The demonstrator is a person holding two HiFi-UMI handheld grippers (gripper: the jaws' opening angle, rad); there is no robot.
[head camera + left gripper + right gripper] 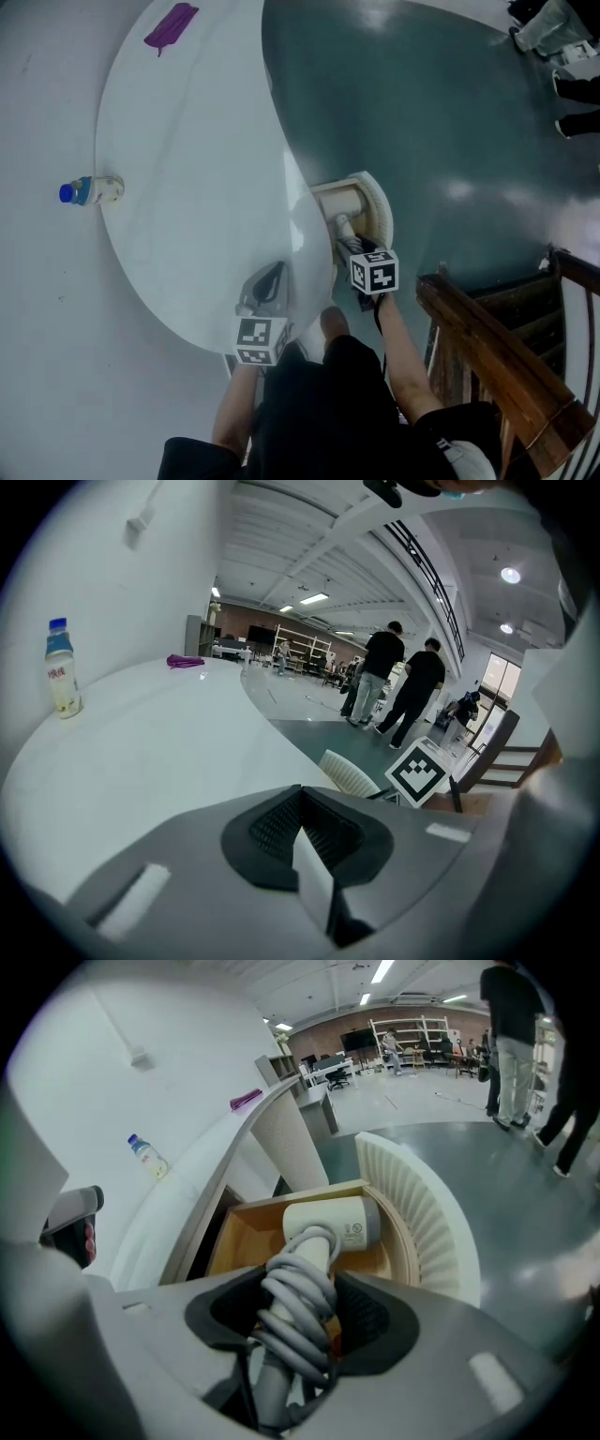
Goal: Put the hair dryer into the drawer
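Note:
The cream hair dryer (330,1222) has its grey cord wound round the handle, and my right gripper (295,1321) is shut on that wrapped handle. Its body hangs over the open wooden drawer (246,1232), which has a ribbed white front (427,1213). From the head view the hair dryer (339,200) lies within the drawer's curved rim (379,202), with the right gripper (352,246) just behind it. My left gripper (272,278) rests over the white counter's near edge. Its jaws (309,841) look closed with nothing between them.
A small bottle (91,191) with a blue cap stands at the counter's left side, and a purple object (171,25) lies at the far end. A wooden railing (497,356) runs on the right. Two people (394,682) stand on the dark floor beyond.

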